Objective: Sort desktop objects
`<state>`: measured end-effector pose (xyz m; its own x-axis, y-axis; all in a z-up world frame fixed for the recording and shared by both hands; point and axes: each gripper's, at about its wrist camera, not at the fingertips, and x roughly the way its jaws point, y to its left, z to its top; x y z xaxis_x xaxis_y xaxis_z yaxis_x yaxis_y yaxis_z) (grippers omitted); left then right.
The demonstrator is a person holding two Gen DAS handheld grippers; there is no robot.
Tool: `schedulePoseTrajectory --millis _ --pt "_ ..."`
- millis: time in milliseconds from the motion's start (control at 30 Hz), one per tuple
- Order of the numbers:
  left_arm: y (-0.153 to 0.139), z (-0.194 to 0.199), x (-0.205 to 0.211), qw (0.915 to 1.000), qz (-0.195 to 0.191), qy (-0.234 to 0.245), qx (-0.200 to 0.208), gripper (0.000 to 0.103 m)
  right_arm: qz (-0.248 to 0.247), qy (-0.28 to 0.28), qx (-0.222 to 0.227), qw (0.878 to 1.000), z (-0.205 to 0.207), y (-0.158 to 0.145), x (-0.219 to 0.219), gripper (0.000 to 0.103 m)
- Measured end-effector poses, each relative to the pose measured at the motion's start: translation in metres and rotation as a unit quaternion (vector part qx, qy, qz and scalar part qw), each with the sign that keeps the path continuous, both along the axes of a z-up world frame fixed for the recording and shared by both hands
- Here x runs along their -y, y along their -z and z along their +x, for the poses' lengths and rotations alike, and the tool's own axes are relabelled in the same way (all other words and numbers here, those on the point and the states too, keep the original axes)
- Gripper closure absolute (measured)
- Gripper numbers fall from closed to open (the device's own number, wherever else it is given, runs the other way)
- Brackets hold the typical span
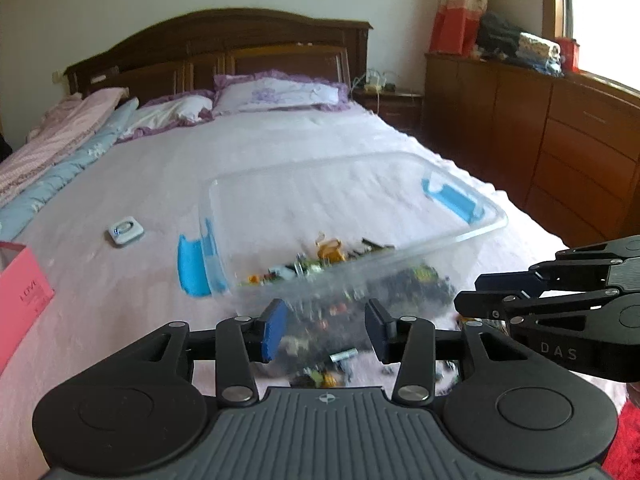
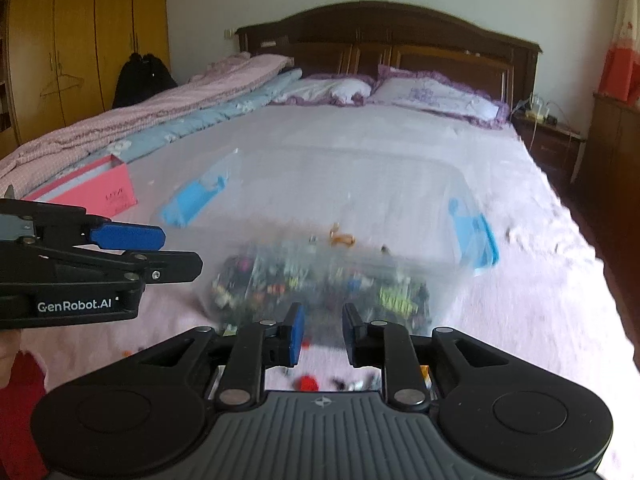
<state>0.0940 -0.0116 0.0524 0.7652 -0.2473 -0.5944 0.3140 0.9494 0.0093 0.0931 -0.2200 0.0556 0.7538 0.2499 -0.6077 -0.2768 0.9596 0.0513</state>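
A clear plastic bin point(image 1: 440, 236) with blue handles point(image 1: 194, 270) lies on the pink bedspread, blurred and tilted. Its near side holds a heap of small coloured toy pieces point(image 1: 320, 260). A few loose pieces point(image 1: 340, 356) lie on the bed in front of it, among them a red one point(image 2: 306, 382). My left gripper point(image 1: 326, 330) is open right at the bin's near wall, nothing between its fingers. My right gripper point(image 2: 324, 334) stands beside it at the bin point(image 2: 400, 208), open with a narrower gap. Each shows side-on in the other's view: right gripper point(image 1: 468, 294), left gripper point(image 2: 182, 251).
A pink box point(image 1: 20, 292) stands at the bed's left, near a small white device point(image 1: 125, 231). Folded quilts point(image 1: 60, 140) and pillows point(image 1: 280, 92) lie further back. Wooden cabinets point(image 1: 560, 140) line the right side past the bed's edge. A red sleeve point(image 2: 20, 420) shows lower left.
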Motion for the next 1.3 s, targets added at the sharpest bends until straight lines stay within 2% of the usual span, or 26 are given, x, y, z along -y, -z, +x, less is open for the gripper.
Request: schedulePoseTrajectory --millis 133,267,433,567,700,800,900,1300 --pt "0.006 -0.01 0.002 0.9999 -0.003 0.001 -0.014 0.052 0.009 0.003 -0.016 1.0 -0.014 0.008 -0.001 0.078" --pt "0.004 -0.016 0.005 0.9998 -0.004 -0.005 -0.018 0.046 0.011 0.008 -0.021 1.0 -0.026 0.009 -0.004 0.071" --pt "-0.007 -0.019 0.009 0.9994 0.0 -0.033 -0.014 0.03 0.007 0.028 -0.026 0.999 -0.032 0.0 -0.005 0.064" --pt "-0.013 -0.018 0.007 0.998 -0.006 -0.058 -0.025 0.014 0.006 0.052 -0.042 0.998 -0.03 -0.006 0.0 0.052" --pt "-0.016 -0.02 0.006 0.9967 0.002 -0.075 -0.032 0.005 0.006 0.073 -0.059 0.996 -0.028 -0.009 0.004 0.042" --pt "-0.019 -0.023 0.007 0.996 0.011 -0.083 -0.034 0.0 0.007 0.088 -0.071 0.994 -0.026 -0.01 0.007 0.039" --pt "-0.021 -0.026 0.006 0.9952 0.012 -0.09 -0.035 0.0 0.007 0.103 -0.083 0.991 -0.025 -0.012 0.01 0.037" --pt "-0.029 -0.035 0.002 0.995 -0.007 -0.094 -0.033 0.0 0.013 0.107 -0.077 0.991 -0.036 -0.021 0.011 0.034"
